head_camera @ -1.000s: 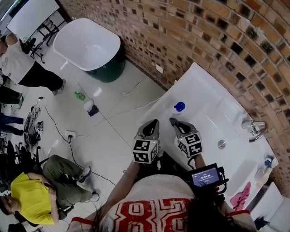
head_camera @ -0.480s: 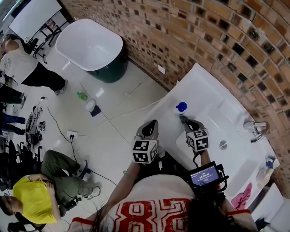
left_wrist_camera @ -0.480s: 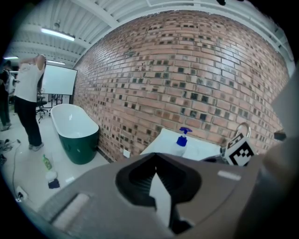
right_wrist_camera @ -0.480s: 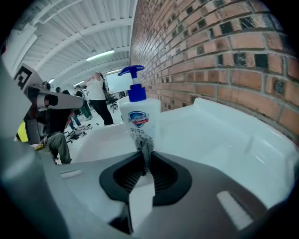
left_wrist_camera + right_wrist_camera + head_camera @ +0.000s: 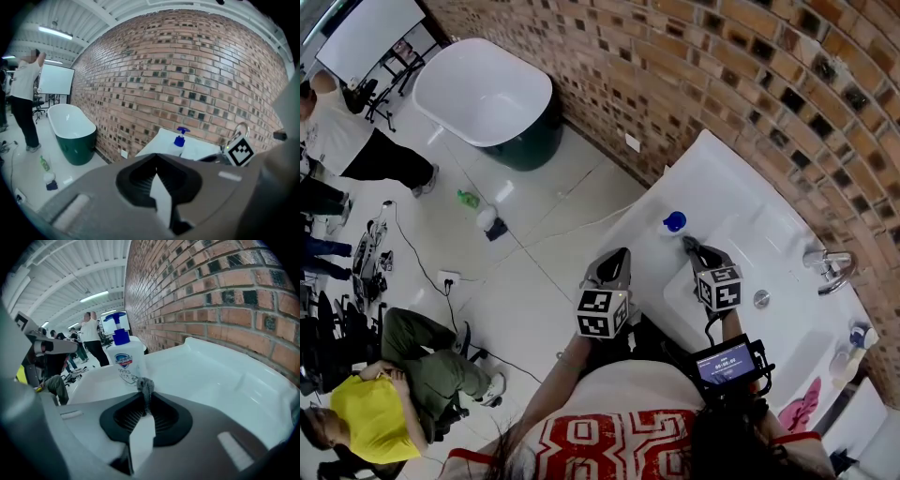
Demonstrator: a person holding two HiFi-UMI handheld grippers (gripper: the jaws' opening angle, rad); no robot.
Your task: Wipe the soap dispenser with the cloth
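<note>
A white counter [image 5: 741,220] is stretching beneath the right tool [image 5: 689,246], with a chrome faucet [image 5: 827,267] and a round drain [image 5: 760,298] sitting off to that tool's right. A brick wall [image 5: 722,84] is running behind the counter, ahead of both tools. Well ahead and left of the left tool [image 5: 617,253], a white bathtub [image 5: 483,94] with a dark green outside is standing on the floor; a green bottle [image 5: 466,199] is lying nearer, and a person in yellow [image 5: 370,408] is sitting far to its left.

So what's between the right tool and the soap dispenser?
Only the cloth pinched in the right tool, its tip poking toward the dispenser; otherwise bare white sink. The right gripper view shows it.
</note>
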